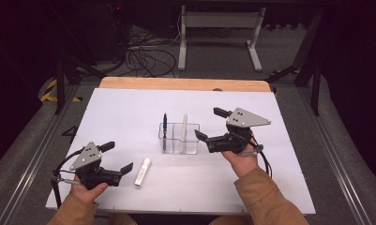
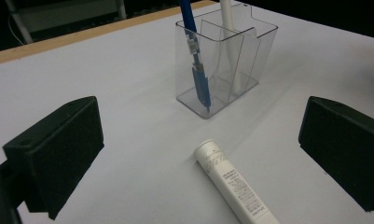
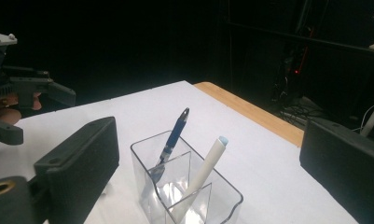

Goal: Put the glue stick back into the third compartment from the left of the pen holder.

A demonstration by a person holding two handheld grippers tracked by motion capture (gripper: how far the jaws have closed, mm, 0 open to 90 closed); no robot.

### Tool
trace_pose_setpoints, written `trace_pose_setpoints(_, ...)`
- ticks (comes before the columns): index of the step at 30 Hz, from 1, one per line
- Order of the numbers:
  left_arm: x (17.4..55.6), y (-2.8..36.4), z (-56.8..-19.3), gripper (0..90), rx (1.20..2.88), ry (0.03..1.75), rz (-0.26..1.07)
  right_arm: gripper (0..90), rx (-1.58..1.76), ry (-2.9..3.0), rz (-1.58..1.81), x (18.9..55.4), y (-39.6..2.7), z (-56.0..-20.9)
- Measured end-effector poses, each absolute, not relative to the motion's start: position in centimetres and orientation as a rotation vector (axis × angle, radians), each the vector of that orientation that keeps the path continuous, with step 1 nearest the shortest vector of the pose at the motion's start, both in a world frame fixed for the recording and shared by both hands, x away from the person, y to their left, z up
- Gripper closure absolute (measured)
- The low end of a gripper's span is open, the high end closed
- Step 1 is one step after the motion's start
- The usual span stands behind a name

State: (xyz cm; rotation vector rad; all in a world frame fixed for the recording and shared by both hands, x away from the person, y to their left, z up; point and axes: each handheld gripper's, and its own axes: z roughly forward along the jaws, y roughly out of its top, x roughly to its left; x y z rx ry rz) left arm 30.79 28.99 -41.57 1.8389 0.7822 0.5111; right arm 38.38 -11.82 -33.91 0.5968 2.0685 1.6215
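Note:
A clear plastic holder (image 1: 178,138) with compartments stands mid-table. In it lean a blue pen (image 1: 165,131) and a white pen (image 1: 184,130), each in its own compartment. A white tube (image 1: 142,171) lies flat on the table, in front and to the left of the holder. My left gripper (image 1: 117,157) is open just left of the tube, which lies ahead between its jaws (image 2: 231,184). My right gripper (image 1: 210,123) is open beside the holder's right side. Its jaws stand wide and look over the holder (image 3: 189,196), with nothing between them.
The white table top (image 1: 129,108) ends in a wooden strip (image 1: 176,83) at the far edge. Beyond it on the floor are a tangle of cables (image 1: 143,58) and a white stand (image 1: 218,33). Dark metal rails run along both sides of the table.

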Motion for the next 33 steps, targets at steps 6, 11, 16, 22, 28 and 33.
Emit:
trace_pose_setpoints(6,30.7,28.6,-41.4,1.9,1.854,0.819,0.508,0.0,0.604,2.095,1.587,37.8,-12.2,-34.5)
trace_pose_setpoints(11,30.5,28.2,-41.0,2.0,1.874,0.837,0.501,0.0,0.632,2.104,1.59,37.4,-13.3,-35.2)
trace_pose_setpoints(16,30.4,28.1,-41.0,2.0,1.865,0.854,0.514,0.1,0.643,2.09,1.586,36.9,-15.0,-35.9)
trace_pose_setpoints(22,30.2,28.0,-41.0,4.9,1.84,0.881,0.501,0.3,0.656,2.094,1.569,36.4,-16.8,-36.7)
trace_pose_setpoints(28,30.3,27.8,-40.9,4.9,1.835,0.885,0.476,0.3,0.657,2.127,1.535,35.8,-17.9,-38.2)
trace_pose_setpoints(33,30.3,27.8,-40.9,5.4,1.855,0.87,0.495,0.0,0.694,2.147,1.532,35.7,-18.9,-39.2)
